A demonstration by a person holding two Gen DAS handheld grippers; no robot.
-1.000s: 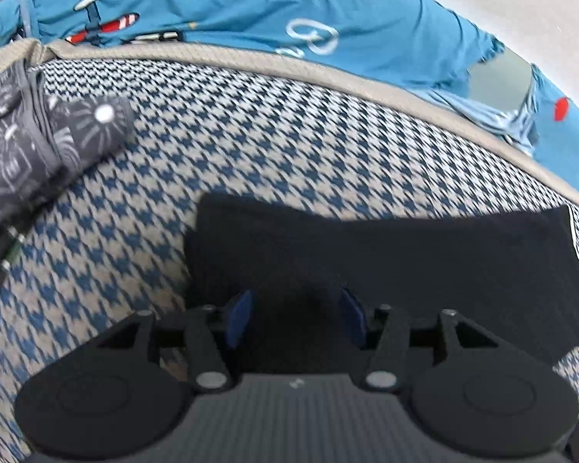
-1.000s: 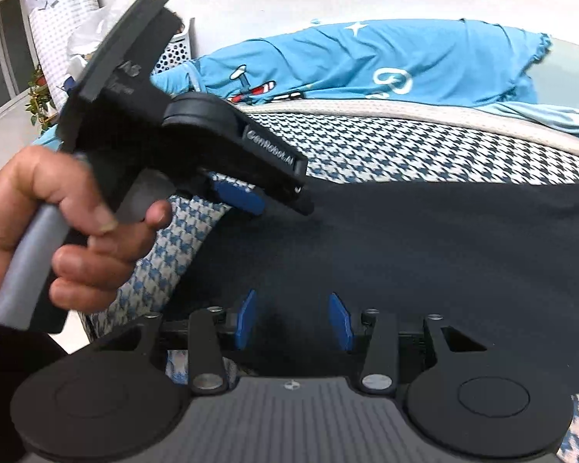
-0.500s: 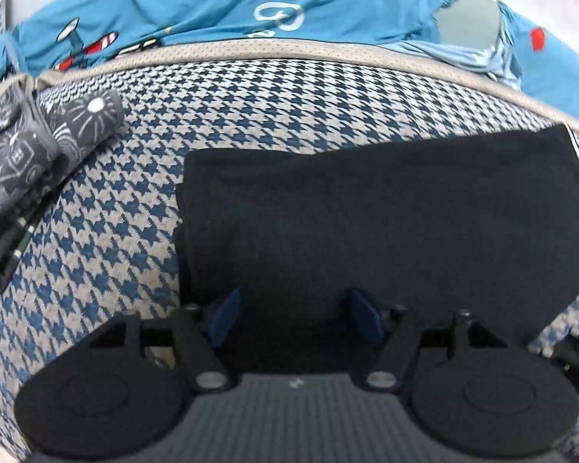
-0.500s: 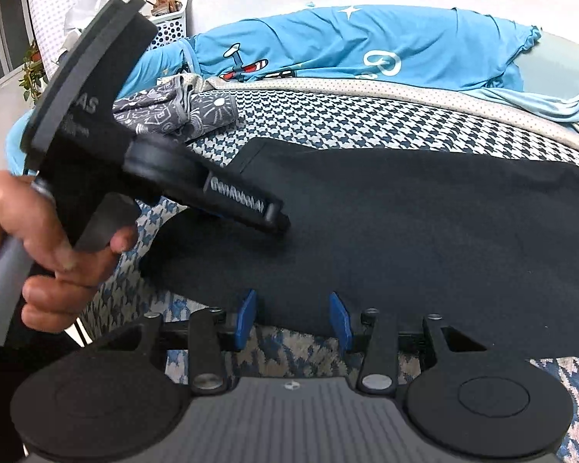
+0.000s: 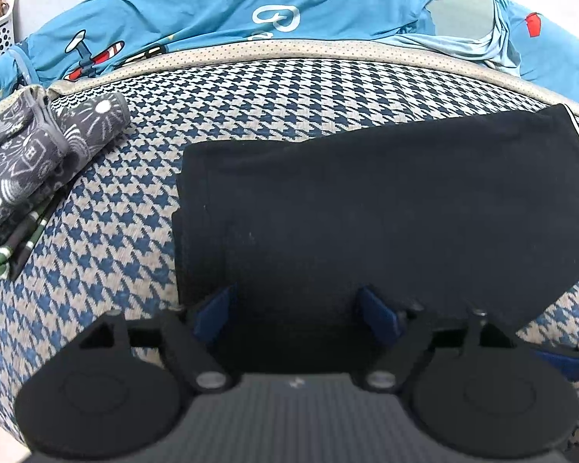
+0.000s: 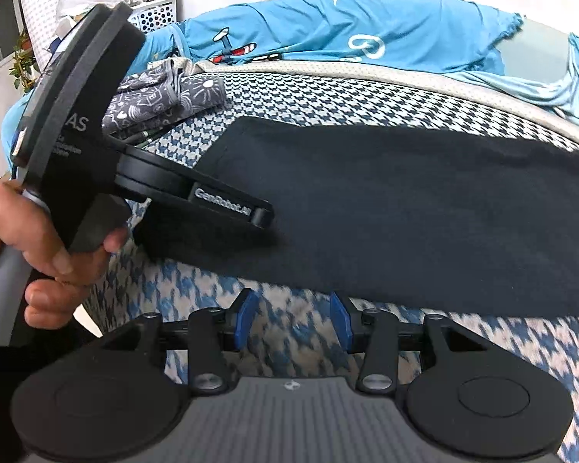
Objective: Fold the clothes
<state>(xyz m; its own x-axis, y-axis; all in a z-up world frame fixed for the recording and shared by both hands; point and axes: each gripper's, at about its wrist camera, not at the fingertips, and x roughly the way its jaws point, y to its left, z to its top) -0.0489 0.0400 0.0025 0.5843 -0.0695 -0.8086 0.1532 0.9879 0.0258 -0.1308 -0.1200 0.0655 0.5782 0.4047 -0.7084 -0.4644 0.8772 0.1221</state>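
Note:
A black garment [image 5: 366, 200] lies folded flat on the houndstooth cloth [image 5: 143, 200]. My left gripper [image 5: 297, 314] hovers over the garment's near left corner. Its jaws are opening, and the blue pads stand wide apart without pressing the fabric. In the right wrist view a hand [image 6: 15, 239] holds that gripper, and one of its fingers [image 6: 227, 202] rests low over the black garment [image 6: 405, 212]. My right gripper [image 6: 291, 316] is open above bare houndstooth cloth, just short of the garment's near edge, with nothing between its pads.
A grey patterned folded garment [image 5: 31, 162] lies at the left, with dark pens [image 5: 27, 239] beside it. Crumpled blue printed fabric [image 5: 289, 11] fills the back behind a beige border [image 5: 328, 48]. A white perforated basket [image 6: 154, 11] stands at the far left.
The left jaws have spread wider over the garment's corner. The right gripper has drawn back from over the black fabric to the houndstooth cloth in front of it.

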